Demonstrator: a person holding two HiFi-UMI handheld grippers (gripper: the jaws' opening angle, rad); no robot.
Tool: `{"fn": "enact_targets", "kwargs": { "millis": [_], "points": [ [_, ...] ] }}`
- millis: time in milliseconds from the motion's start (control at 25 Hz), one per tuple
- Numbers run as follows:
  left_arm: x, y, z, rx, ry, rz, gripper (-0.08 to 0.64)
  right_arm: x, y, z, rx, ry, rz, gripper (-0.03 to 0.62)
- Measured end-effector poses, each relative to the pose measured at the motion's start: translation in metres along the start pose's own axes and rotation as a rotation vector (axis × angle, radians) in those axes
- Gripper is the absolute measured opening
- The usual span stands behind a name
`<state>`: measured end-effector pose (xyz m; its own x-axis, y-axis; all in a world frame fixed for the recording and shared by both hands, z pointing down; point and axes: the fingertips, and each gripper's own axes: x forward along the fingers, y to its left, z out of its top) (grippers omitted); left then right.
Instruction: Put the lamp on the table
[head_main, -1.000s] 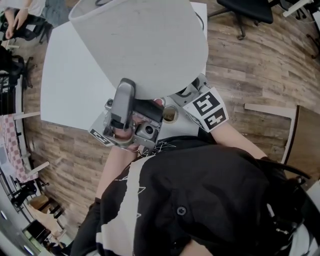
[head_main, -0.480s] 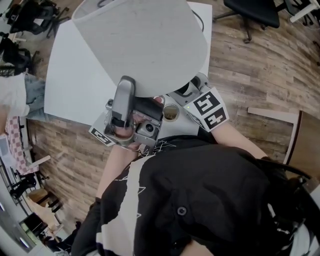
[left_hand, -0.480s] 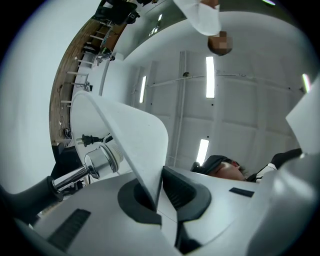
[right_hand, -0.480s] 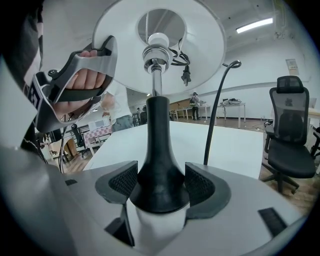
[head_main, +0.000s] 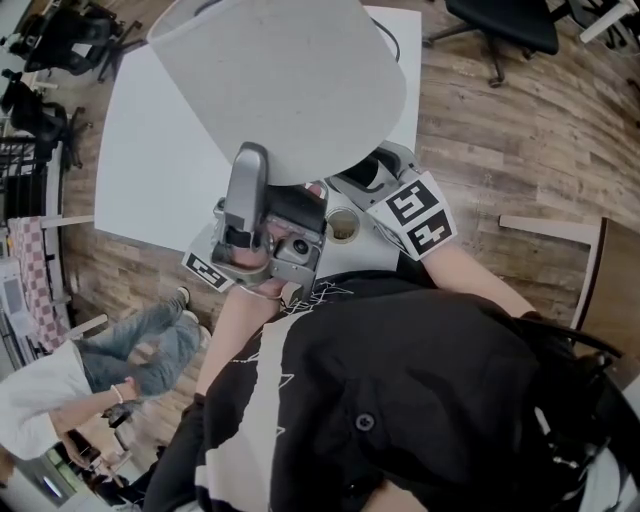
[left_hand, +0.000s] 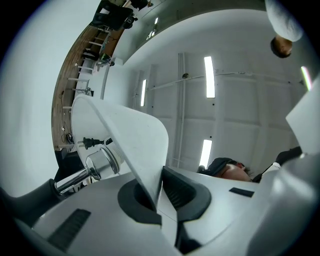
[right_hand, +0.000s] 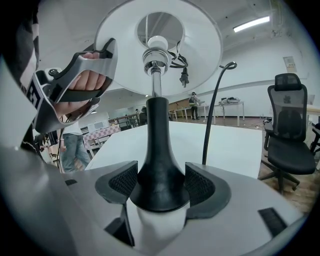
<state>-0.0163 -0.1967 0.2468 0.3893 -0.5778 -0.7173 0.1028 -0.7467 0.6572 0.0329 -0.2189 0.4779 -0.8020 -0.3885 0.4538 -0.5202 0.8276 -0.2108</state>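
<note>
We are holding the white-shaded lamp with a black flared stem (head_main: 290, 80) in the air by the white tabletop (head_main: 150, 170). Our right tongs (right_hand: 161, 185) are clamping its black base, and our left tongs (left_hand: 159, 192) are pinching the shade's rim.

Black top (head_main: 420, 400), white left panel with thin line graphics, dark button, maybe a shirt. Grey left gripper (left_hand: 159, 192) and right gripper (right_hand: 161, 187), black ribbed pads (right_hand: 201, 187), black-white marker cube (head_main: 420, 215).

Wood-plank floor (head_main: 520, 150), blk office chair (right_hand: 289, 120) (on casters), ceiling strip lights (left_hand: 209, 76).
</note>
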Motion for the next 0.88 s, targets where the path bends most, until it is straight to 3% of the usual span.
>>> {"fn": "enact_targets", "kwargs": {
  "millis": [880],
  "points": [
    [-0.004, -0.006, -0.02, 0.073, -0.004, 0.048, 0.015, -0.001, -0.001, -0.006, -0.036, 0.007, 0.028, 0.299]
  ]
}}
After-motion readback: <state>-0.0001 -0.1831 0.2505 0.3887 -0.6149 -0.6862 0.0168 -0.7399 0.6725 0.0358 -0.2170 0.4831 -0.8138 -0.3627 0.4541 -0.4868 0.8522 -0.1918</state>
